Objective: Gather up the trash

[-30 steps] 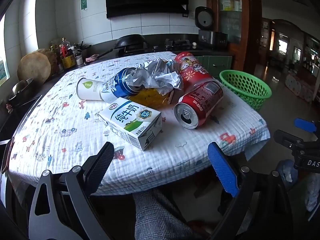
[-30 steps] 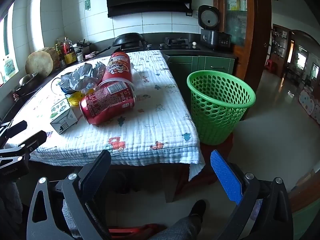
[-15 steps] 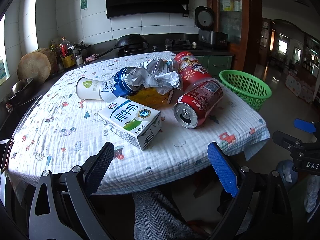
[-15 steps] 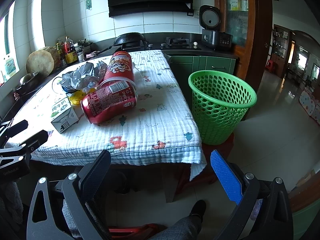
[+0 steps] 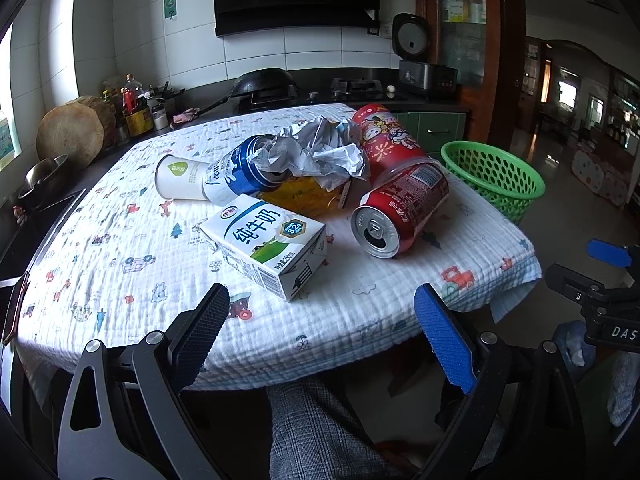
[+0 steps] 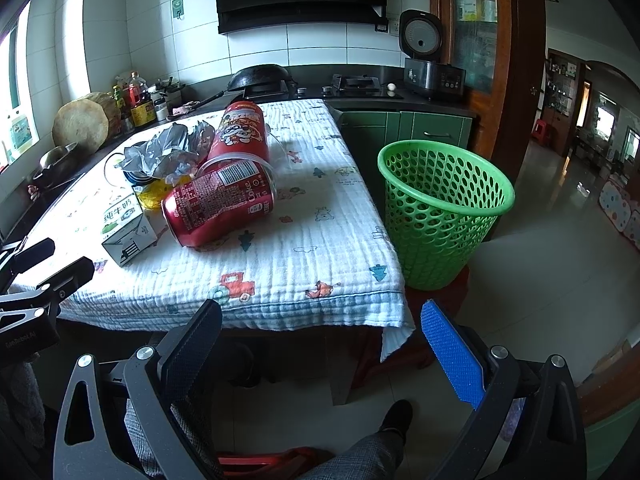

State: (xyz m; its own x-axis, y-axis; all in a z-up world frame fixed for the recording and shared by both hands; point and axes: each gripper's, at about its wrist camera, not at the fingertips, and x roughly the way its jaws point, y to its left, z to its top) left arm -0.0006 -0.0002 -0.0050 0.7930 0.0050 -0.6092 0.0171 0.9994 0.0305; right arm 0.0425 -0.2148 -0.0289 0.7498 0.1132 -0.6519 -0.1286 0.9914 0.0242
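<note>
Tiled kitchen, stove and wok along the back wall, cabinet to the right. Central counter [image 5: 120, 264] under a printed quilted cloth, carrying all the trash in one cluster toward its far right portion, within reach of both tongs. Green basket [image 6: 444, 208] on the floor just beside the counter's right edge, mouth up and unobstructed: judged the drop point, placed so that items travel only a short way off the edge. Tall red canister [image 5: 384, 136] on its side at the back of the cluster, touching the red soda can [image 5: 400, 210], also on its side with its opened end toward the camera. Milk carton [image 5: 268, 240] flat on its broad face, nearest the front edge, apart from the can. Blue can [image 5: 240, 172] and white paper cup [image 5: 180, 178] lying end to end behind the carton, crumpled foil wrapper [image 5: 316, 152] draped over a yellow packet [image 5: 308, 198]. Left tongs [image 5: 320, 332] spread wide, empty, low before the front edge, aimed at the carton. Right tongs [image 6: 320, 344] likewise spread and empty, short of the counter corner, between the soda can and the basket. No item collected yet; carton judged first pick for the left side.
</note>
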